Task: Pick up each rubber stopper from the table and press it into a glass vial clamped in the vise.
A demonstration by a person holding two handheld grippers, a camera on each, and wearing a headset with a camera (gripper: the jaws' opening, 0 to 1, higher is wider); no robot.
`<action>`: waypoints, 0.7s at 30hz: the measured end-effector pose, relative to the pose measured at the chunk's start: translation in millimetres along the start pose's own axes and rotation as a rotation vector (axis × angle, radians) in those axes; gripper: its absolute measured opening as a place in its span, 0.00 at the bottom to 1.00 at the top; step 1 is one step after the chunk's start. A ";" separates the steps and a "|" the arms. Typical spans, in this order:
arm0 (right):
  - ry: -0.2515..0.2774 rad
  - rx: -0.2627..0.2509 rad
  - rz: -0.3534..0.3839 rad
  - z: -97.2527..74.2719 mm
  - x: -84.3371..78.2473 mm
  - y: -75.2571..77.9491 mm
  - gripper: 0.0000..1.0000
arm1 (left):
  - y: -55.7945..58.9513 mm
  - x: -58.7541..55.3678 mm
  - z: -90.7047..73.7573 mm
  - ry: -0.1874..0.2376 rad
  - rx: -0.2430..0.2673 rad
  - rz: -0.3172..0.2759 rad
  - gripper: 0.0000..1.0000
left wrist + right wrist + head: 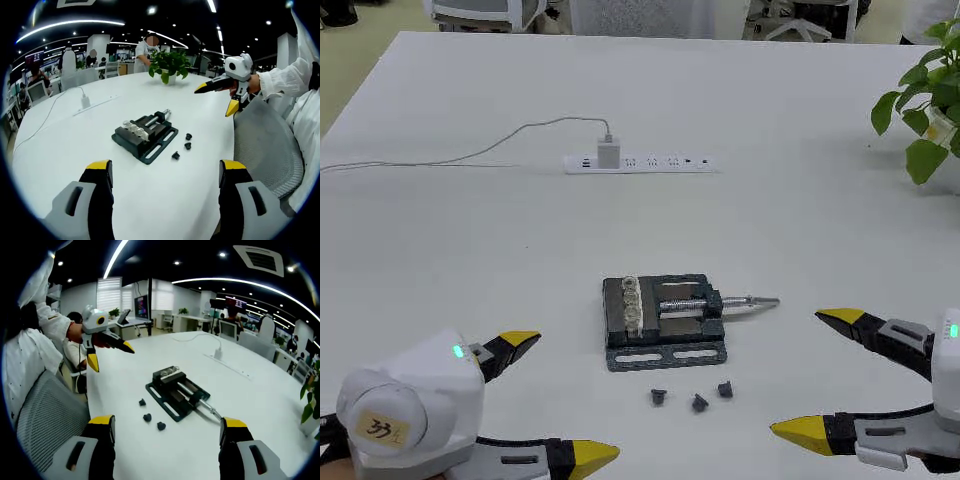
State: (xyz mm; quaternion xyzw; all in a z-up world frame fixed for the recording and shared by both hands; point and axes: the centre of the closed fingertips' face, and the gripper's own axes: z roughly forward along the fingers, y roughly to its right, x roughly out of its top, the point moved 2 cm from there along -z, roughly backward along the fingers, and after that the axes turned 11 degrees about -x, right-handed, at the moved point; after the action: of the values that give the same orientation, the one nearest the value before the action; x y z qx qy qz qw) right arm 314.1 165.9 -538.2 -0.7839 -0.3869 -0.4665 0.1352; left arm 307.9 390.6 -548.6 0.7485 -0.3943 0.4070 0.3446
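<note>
A small dark vise (664,322) (145,135) (174,390) sits in the middle of the white table (640,150), with a row of clear glass vials (632,303) clamped in it and its screw handle pointing right. Three dark rubber stoppers (692,396) (183,145) (150,415) lie loose on the table just in front of the vise. My left gripper (552,397) (162,167) is open at the lower left, apart from the stoppers. My right gripper (815,372) (164,422) is open at the lower right, holding nothing.
A white power strip (640,162) with a plugged-in charger and a cable running left lies behind the vise. A potted plant (925,100) stands at the table's right edge. Chairs stand along the far edge, and a mesh chair back (265,145) at the near side.
</note>
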 end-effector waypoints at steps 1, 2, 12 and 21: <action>0.000 -0.001 -0.001 -0.1 0.2 -0.4 0.85 | 0.0 -0.9 1.4 -0.006 0.005 -0.018 0.85; 0.000 0.000 -0.001 -0.1 0.1 -0.6 0.84 | -0.6 -2.1 2.2 -0.016 0.009 -0.027 0.83; 0.004 0.000 0.005 0.3 -0.1 0.2 0.83 | 2.2 -7.6 14.7 -0.054 0.021 -0.073 0.72; 0.004 0.002 0.007 0.4 -0.7 -0.7 0.82 | 5.9 -7.5 27.4 -0.066 0.030 -0.145 0.61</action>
State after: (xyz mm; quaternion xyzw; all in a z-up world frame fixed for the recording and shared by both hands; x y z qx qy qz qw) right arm 313.7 166.2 -539.1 -0.7843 -0.3841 -0.4671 0.1383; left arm 309.3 367.3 -565.9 0.7929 -0.3442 0.3621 0.3488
